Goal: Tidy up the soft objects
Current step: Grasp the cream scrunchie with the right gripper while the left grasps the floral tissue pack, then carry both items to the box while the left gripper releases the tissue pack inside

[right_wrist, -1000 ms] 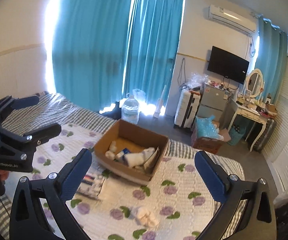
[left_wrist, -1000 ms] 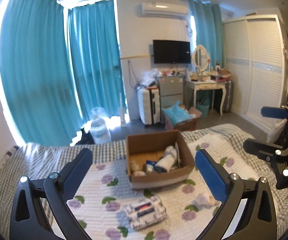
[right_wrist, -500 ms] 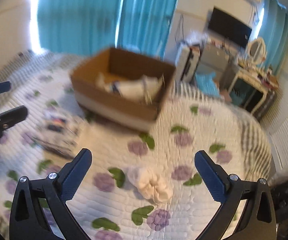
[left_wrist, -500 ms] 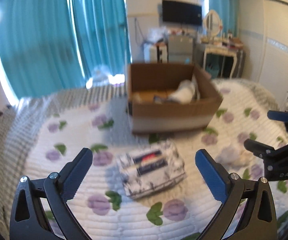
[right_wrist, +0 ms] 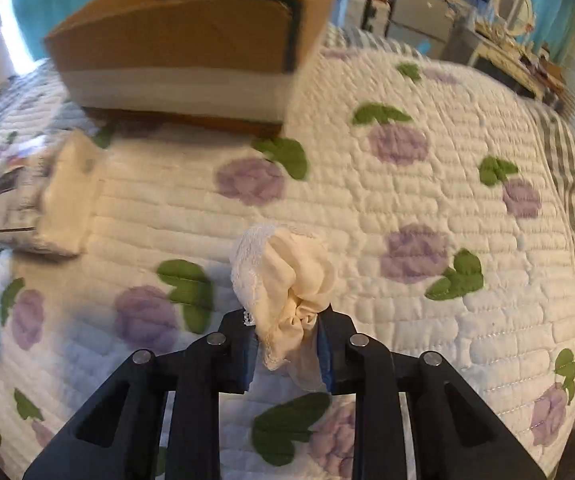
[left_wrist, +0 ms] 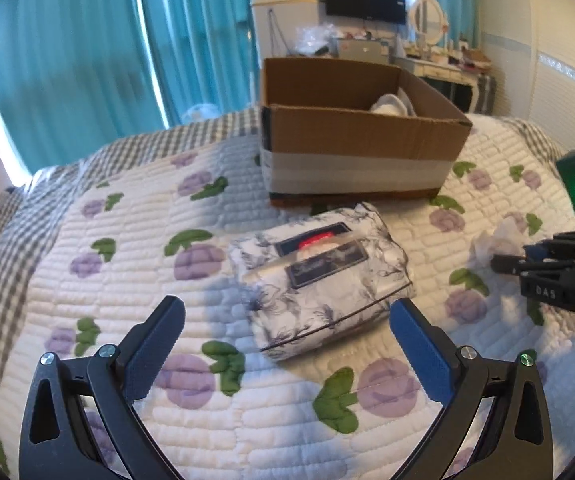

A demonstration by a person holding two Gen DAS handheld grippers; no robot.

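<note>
Cream cloth bundle (right_wrist: 287, 280) sits pinched in the right tool (right_wrist: 287, 344), next needing a lift toward the cardboard box (right_wrist: 191, 40) at 11 o'clock, while the left tool (left_wrist: 287, 344) gapes wide over the tissue pack (left_wrist: 319, 280).

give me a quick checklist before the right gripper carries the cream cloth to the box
1. Right gripper shut on the cream cloth: ok.
2. Whole cloth held: not ok, most of it bunches loose ahead of the fingers.
3. Cardboard box open on top: ok.
4. Room inside the box: cannot tell, only one white item shows above its rim.
5. Left gripper open and out of the way: ok, it hangs over the floral tissue pack.
</note>
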